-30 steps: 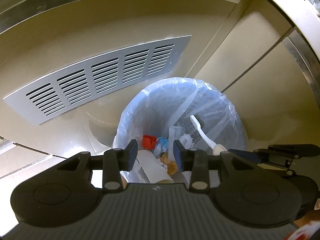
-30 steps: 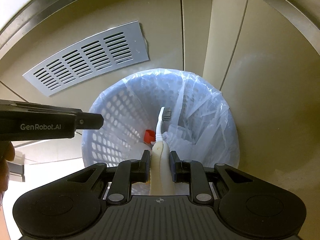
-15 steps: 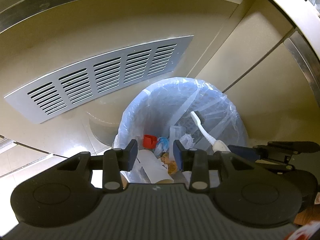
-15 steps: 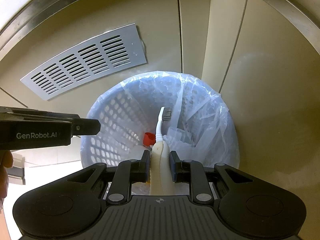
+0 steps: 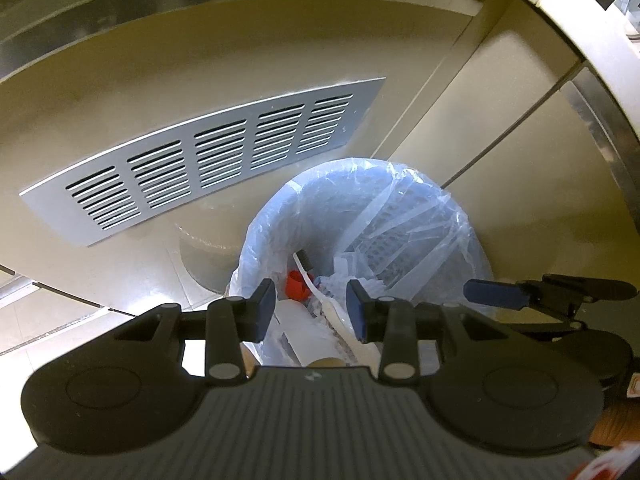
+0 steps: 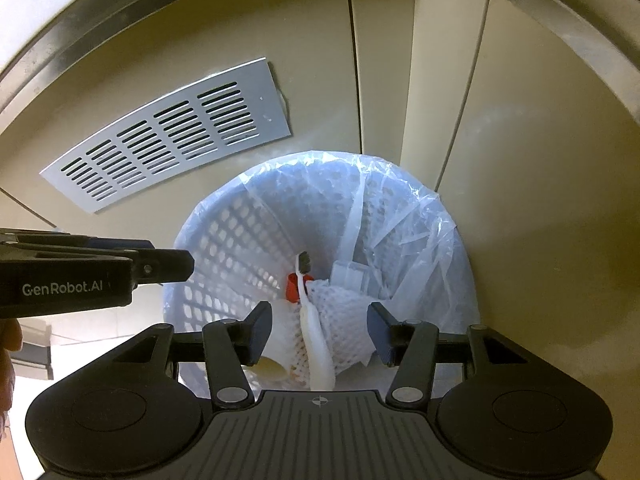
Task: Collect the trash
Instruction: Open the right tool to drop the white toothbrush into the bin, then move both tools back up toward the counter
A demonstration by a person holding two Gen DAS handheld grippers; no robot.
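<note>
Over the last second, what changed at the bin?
The right gripper let go of the toothbrush; its jaws are opening, and the brush has dropped into the bin among the trash. The left gripper kept its opening and holds nothing; the bin has not moved.

Count: 1 white perforated plastic bin w/ clear liner (image 6: 224, 240), 1 white toothbrush w/ dark bristles (image 6: 310, 320), 1 red plastic cap (image 6: 293, 289) at its 9 o'clock, 1 white foam net sleeve (image 6: 344, 320), 1 grey slotted metal vent plate (image 6: 168, 132), 2 black grippers.

"genrobot.ai" in white letters on the side of the left gripper (image 6: 182, 266), no other readable text
</note>
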